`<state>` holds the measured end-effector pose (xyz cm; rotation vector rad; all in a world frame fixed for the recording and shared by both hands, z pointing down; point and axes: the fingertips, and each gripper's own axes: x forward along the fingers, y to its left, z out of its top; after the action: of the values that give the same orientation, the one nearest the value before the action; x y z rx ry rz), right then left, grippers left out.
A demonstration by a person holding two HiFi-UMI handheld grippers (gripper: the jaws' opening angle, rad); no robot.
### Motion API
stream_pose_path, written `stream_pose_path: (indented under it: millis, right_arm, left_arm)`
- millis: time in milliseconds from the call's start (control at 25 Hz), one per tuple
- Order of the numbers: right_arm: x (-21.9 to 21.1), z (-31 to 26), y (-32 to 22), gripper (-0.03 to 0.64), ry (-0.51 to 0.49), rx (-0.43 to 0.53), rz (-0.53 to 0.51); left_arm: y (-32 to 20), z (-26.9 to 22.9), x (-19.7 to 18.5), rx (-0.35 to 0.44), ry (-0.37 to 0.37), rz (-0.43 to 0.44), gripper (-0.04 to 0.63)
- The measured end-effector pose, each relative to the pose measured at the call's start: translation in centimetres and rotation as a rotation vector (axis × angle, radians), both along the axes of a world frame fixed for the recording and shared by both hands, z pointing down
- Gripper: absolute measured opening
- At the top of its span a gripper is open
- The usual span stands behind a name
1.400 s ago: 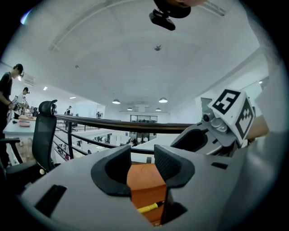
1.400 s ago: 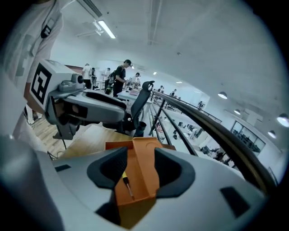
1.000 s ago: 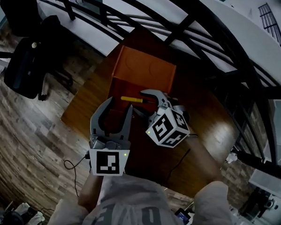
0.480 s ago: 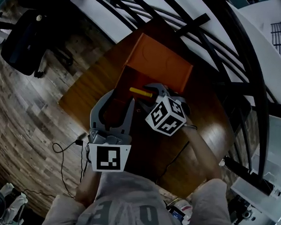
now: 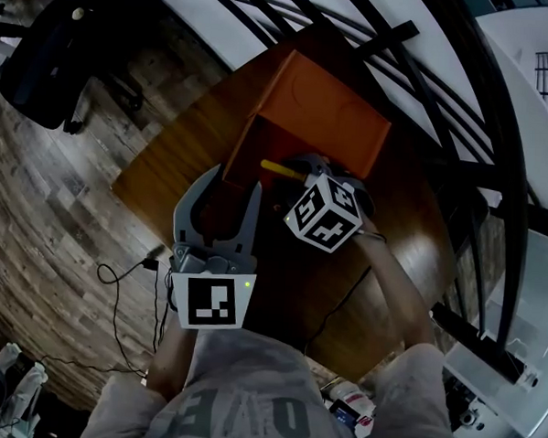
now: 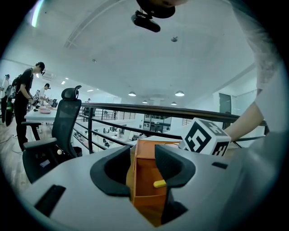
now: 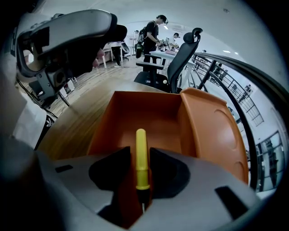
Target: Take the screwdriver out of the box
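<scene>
An orange box (image 5: 250, 153) stands open on the wooden table (image 5: 391, 256), its lid (image 5: 326, 106) tipped up at the far side. Inside lies a screwdriver with a yellow handle (image 5: 278, 169). My right gripper (image 5: 299, 174) points steeply down into the box. Its jaws are closing, with the handle (image 7: 141, 158) lying between them and narrow gaps showing at the pads. My left gripper (image 5: 230, 184) hangs open by the box's near left wall, and the box (image 6: 146, 178) shows between its jaws, untouched.
A black railing (image 5: 357, 26) runs just behind the table. An office chair (image 5: 45, 46) stands on the wood floor at the far left, and a cable (image 5: 124, 279) trails across the floor. People (image 6: 27, 103) stand at desks far off.
My right gripper has sunk into the box and now straddles the yellow handle. The left gripper has dropped a little and moved nearer the box's wall.
</scene>
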<state>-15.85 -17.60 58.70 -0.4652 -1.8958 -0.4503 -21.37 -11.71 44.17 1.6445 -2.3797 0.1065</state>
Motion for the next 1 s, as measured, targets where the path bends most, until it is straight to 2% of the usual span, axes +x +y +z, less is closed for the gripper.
stream_pose_path:
  millis: [360,600,1000]
  right_arm:
    - [0.12,0.32,0.34,0.091,0.052,-0.021,-0.023]
    - [0.14,0.38,0.49,0.087,0.098,-0.011,-0.064]
    - [0.20,0.39,0.47,0.085,0.102,-0.004,-0.074]
  left_arm:
    - [0.25,0.65,-0.09,-0.008,0.017,-0.008,0.163]
    - [0.28,0.76,0.04,-0.012,0.018,-0.005,0.163]
    - [0.31,1.17,-0.11,-0.015,0.030,-0.011,0.163]
